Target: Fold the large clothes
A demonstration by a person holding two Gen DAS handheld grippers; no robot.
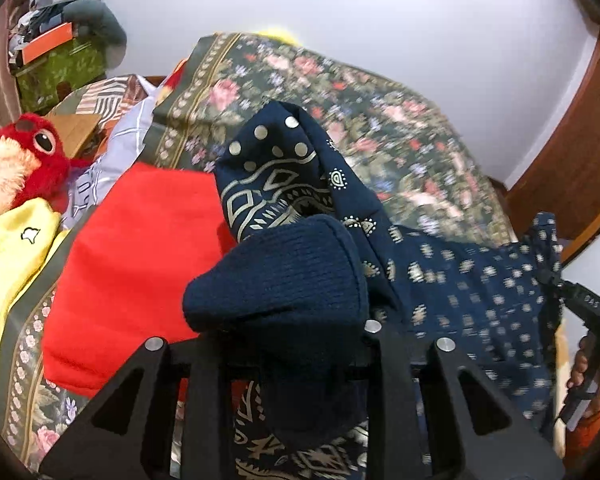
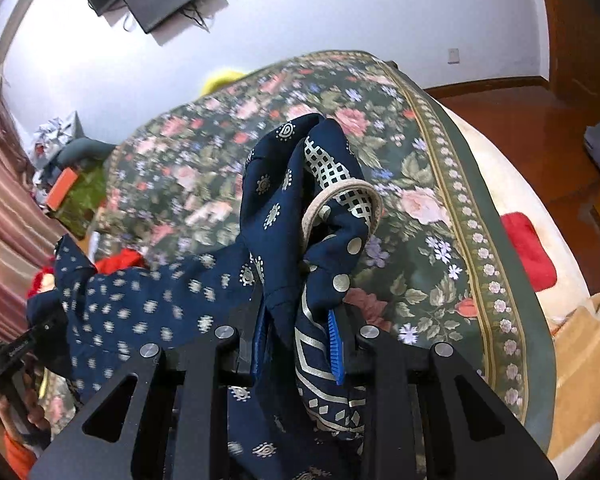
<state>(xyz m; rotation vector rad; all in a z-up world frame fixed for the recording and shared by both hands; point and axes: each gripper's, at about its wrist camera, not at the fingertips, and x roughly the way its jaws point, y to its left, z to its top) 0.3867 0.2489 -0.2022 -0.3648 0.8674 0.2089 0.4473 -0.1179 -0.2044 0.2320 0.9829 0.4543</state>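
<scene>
A navy garment with cream paisley and dot print (image 1: 472, 292) hangs stretched between both grippers above the bed. My left gripper (image 1: 300, 344) is shut on one end, where a ribbed navy cuff (image 1: 284, 280) bulges over the fingers. My right gripper (image 2: 300, 344) is shut on the other end of the garment (image 2: 300, 216), bunched between its blue pads (image 2: 335, 350). The right gripper also shows at the right edge of the left wrist view (image 1: 592, 312), and the left one at the left edge of the right wrist view (image 2: 16, 352).
A dark floral bedspread (image 2: 432, 216) covers the bed. A red garment (image 1: 140, 264), a yellow garment (image 1: 8, 264) and a red plush toy (image 1: 16, 164) lie on its left side. Boxes and clutter (image 1: 56, 56) stand at the far left; wooden floor (image 2: 520, 128) lies right of the bed.
</scene>
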